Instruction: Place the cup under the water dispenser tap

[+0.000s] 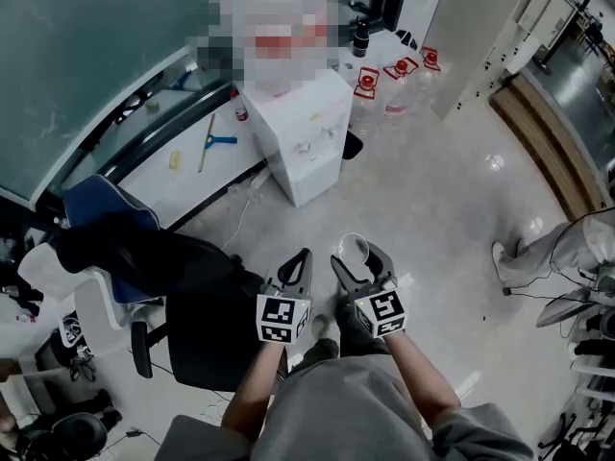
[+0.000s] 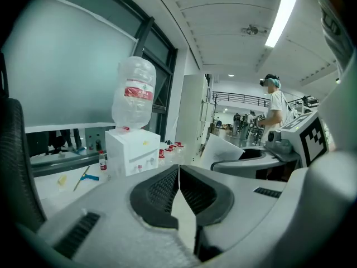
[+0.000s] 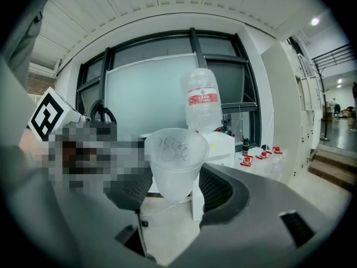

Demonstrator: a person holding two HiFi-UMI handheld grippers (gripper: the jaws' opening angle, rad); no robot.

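A clear plastic cup [image 1: 353, 249] sits upright between the jaws of my right gripper [image 1: 361, 257], which is shut on it; in the right gripper view the cup [image 3: 175, 162] fills the middle, pads against its sides. My left gripper [image 1: 295, 263] hangs beside it with its jaws [image 2: 178, 171] meeting at the tips and nothing between them. The white water dispenser [image 1: 298, 137] stands on the floor ahead, apart from both grippers, with an upturned bottle [image 3: 202, 102] on top. Its taps show small on its front [image 2: 146, 162].
A black office chair [image 1: 192, 286] stands close on the left. Several spare water bottles with red caps [image 1: 384, 84] stand right of the dispenser. A person's legs [image 1: 538, 253] are at the right, and another person [image 2: 276, 110] stands far off.
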